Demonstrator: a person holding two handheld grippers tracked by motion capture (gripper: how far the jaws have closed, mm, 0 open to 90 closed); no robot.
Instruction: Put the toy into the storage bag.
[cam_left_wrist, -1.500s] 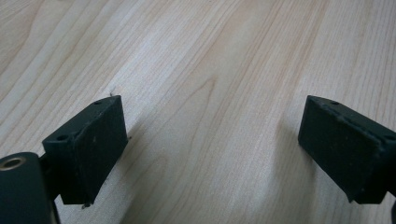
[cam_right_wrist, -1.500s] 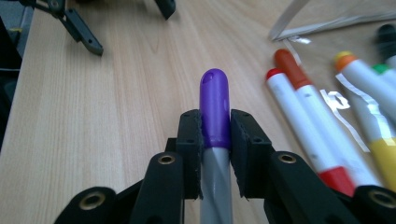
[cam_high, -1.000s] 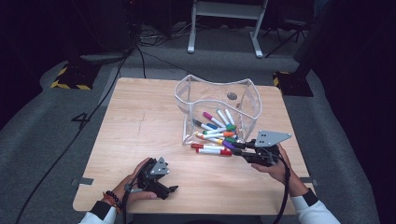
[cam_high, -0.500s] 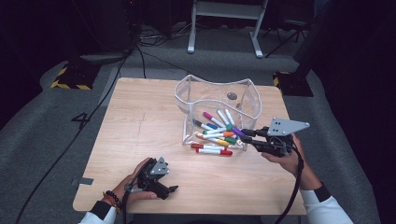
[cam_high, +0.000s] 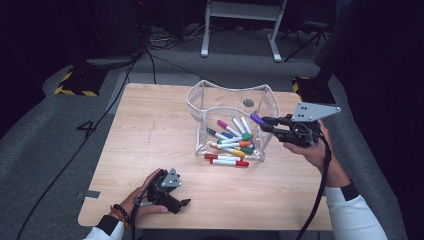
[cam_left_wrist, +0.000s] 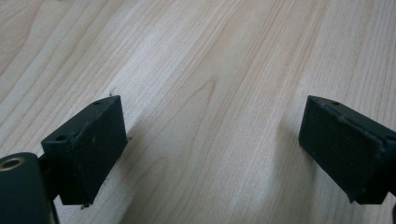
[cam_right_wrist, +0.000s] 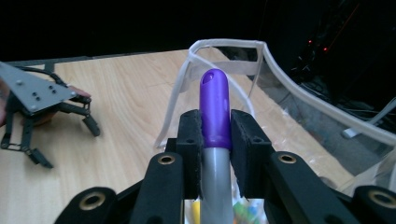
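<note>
Left gripper (cam_high: 172, 192): your jaws stand wide apart with bare table (cam_left_wrist: 210, 93) between them, low at the near edge.
Right gripper (cam_right_wrist: 215, 135): your jaws are clamped on the purple marker (cam_right_wrist: 214, 105), its cap sticking out past the fingertips, its grey barrel running back between them.
Clear bin (cam_high: 270, 102): just ahead of your right jaws, the marker's tip over its rim.
Markers in bin (cam_high: 234, 140): a mixed-colour heap below and beyond the right jaws.
Red markers (cam_high: 227, 160): two on the table, just outside the bin's near wall.
</note>
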